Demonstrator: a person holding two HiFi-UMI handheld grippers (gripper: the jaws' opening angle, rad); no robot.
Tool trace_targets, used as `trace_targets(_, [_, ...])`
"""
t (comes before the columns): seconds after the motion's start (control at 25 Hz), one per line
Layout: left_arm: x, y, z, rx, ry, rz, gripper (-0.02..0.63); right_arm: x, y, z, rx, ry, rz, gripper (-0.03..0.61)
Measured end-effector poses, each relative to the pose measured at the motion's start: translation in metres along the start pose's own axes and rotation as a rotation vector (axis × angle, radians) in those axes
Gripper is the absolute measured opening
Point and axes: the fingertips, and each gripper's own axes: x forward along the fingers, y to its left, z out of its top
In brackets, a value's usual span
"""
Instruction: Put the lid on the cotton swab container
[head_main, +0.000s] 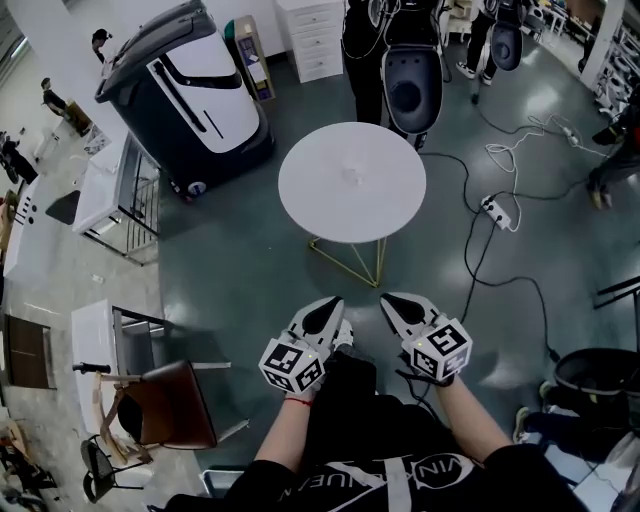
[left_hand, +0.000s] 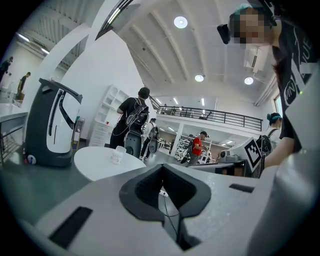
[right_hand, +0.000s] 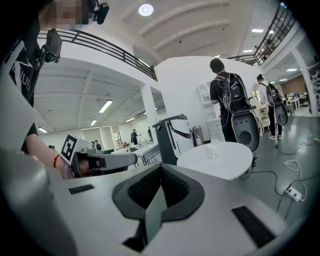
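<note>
Grey workshop floor, with one round white table (head_main: 310, 200) standing ahead of you at mid-frame. You hold the left gripper (head_main: 328, 308) and the right gripper (head_main: 393, 300) side by side close to your body, well short of the table. Each gripper's tips are pressed together and nothing is held between them.

The cotton swab container (left_hand: 117, 154) is a small clear pot standing alone near the middle of the tabletop. At this range you cannot tell whether its lid lies separately or already sits on it.

The pot looks small and light, so a gripper that reaches it with its tips together would probably push it across the smooth top or tip it over. Spread the tips before you reach it. Cables trail across the floor to the right of the table, around a power strip (head_main: 497, 209), and a step taken that way could snag them.

By count there is one table, one container and two grippers. One large dark-and-white machine (head_main: 190, 90) stands to the left of the table, and several people are beyond it.
</note>
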Motion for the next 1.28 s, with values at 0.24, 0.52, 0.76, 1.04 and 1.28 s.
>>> trace_targets(0.24, [0.051,0.041,0.02,-0.013,0.012,-0.03,0.006,0.041,-0.042,0.02,0.009,0.014,-0.019,0.003])
trace_targets(0.52, [0.104,0.081,0.045,-0.011,0.035,-0.075,0.006,0.089,-0.083,0.044,0.024,0.028,-0.032,0.003])
trace_targets(0.76, [0.137,0.116,0.053,-0.025,0.062,-0.096,0.006,0.126,-0.112,0.055,0.04,0.044,-0.044,0.003])
trace_targets(1.04, [0.178,0.152,0.06,-0.036,0.093,-0.129,0.006,0.164,-0.15,0.062,0.064,0.058,-0.071,0.003])
trace_targets(1.28, [0.207,0.177,0.061,-0.049,0.112,-0.168,0.006,0.193,-0.177,0.065,0.083,0.062,-0.098,0.003])
